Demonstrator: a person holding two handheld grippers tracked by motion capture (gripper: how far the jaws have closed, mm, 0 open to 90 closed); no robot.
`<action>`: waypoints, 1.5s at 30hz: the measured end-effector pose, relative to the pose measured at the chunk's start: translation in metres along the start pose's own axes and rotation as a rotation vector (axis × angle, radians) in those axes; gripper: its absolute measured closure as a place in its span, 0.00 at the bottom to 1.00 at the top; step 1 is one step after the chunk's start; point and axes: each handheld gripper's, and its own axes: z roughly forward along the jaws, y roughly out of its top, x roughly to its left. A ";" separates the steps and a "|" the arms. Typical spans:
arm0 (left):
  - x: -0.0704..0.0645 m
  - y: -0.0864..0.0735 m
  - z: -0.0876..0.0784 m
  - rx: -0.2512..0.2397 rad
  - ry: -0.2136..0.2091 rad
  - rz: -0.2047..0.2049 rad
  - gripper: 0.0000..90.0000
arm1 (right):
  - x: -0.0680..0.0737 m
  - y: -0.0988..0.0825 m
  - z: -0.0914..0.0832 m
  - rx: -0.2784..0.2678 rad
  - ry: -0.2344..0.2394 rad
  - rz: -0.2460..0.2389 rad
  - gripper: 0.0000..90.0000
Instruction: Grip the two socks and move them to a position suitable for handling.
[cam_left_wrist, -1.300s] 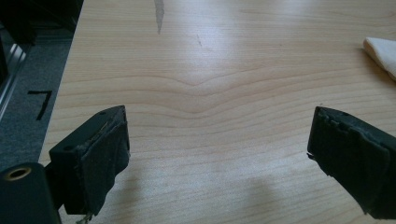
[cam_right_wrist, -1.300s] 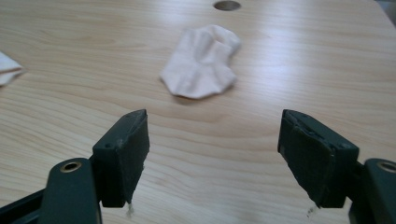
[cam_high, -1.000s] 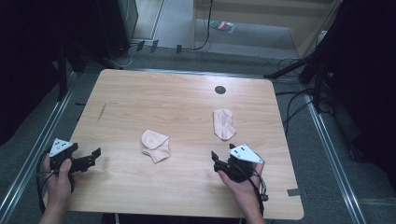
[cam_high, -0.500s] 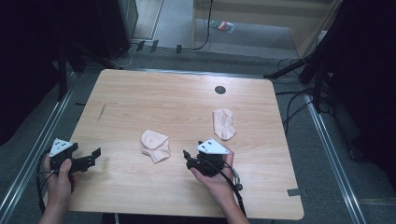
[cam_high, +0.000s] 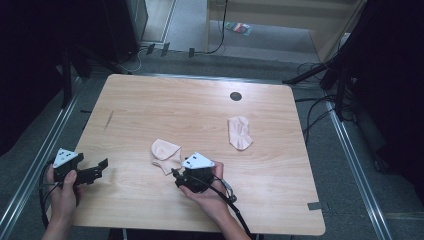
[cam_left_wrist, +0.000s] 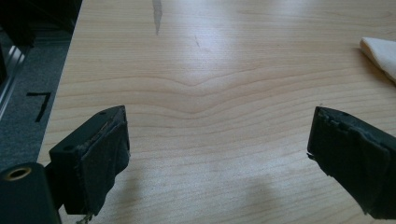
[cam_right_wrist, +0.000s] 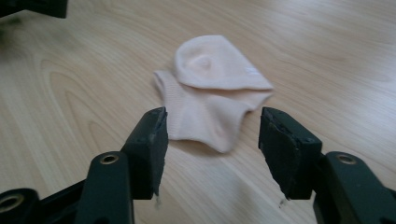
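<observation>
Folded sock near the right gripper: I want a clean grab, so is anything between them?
Nothing visible. The right gripper faces the folded sock with bare table between them; its open jaws have just been closing, not yet touching it.

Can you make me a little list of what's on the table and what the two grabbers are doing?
table: light wooden table
near sock: folded pink sock, right in front of the right gripper
far sock: second pink sock, lying apart
right gripper: jaws apart but just been closing, not gripping the sock yet
left gripper: open over bare wood
</observation>
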 end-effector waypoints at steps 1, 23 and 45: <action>0.000 0.000 0.000 -0.001 0.002 -0.002 0.06 | 0.006 0.001 0.007 0.007 0.022 -0.019 0.53; 0.000 0.000 0.000 -0.002 -0.003 -0.009 0.06 | 0.014 0.006 0.056 0.103 -0.006 -0.034 0.61; -0.003 0.000 -0.001 -0.024 0.022 0.016 0.06 | -0.002 0.028 0.006 0.012 0.030 0.087 0.96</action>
